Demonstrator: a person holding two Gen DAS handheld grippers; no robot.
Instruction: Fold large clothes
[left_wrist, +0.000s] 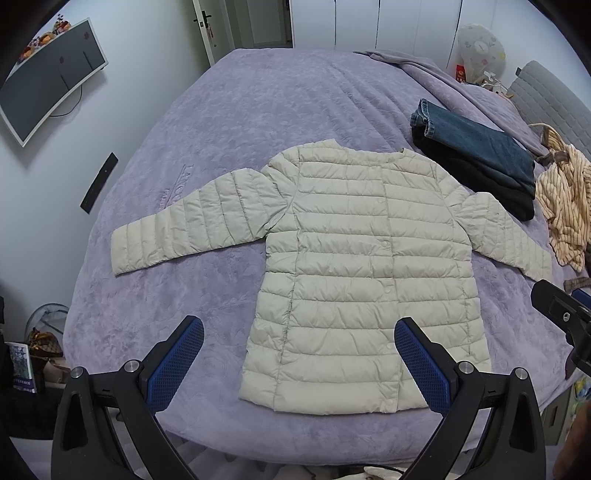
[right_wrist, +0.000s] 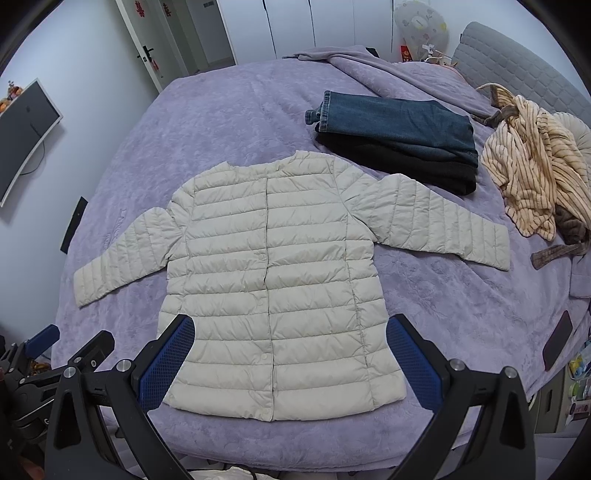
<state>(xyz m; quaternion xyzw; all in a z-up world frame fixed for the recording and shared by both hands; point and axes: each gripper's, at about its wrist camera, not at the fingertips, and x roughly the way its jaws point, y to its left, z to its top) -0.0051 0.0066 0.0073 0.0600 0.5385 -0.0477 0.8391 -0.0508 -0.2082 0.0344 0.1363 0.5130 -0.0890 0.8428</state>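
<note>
jacket (left_wrist: 354, 266): cream quilted puffer, flat on the purple bedspread (left_wrist: 221, 110), front up, snaps closed, both sleeves spread out sideways
long axis: collar far, hem near; runs straight away from both grippers, sleeves across it
hem: nearest edge, just ahead of both pairs of fingers, near the bed's front edge
left sleeve (left_wrist: 184, 229): out to the left, cuff well apart from the body; on the left gripper's side
right sleeve (right_wrist: 436, 221): out to the right, cuff near the striped garment (right_wrist: 535, 166), not clearly touching
left gripper (left_wrist: 299, 365): jaws wide apart, holding nothing, above the hem's left half; not touching the fabric as far as I can tell
right gripper (right_wrist: 290, 365): jaws wide apart, empty, above the hem, body seen between its fingers
nearer hand: about equal to the hem; each sleeve is nearer its own-side gripper
step (judgement): nothing folded yet; probably a sleeve goes in across the body first
folded jeans (right_wrist: 399, 125): stacked on a dark folded item beyond the right shoulder, apart from the jacket
risk (judgement): slick puffy shell may slip from the fingers or spring back open
</note>
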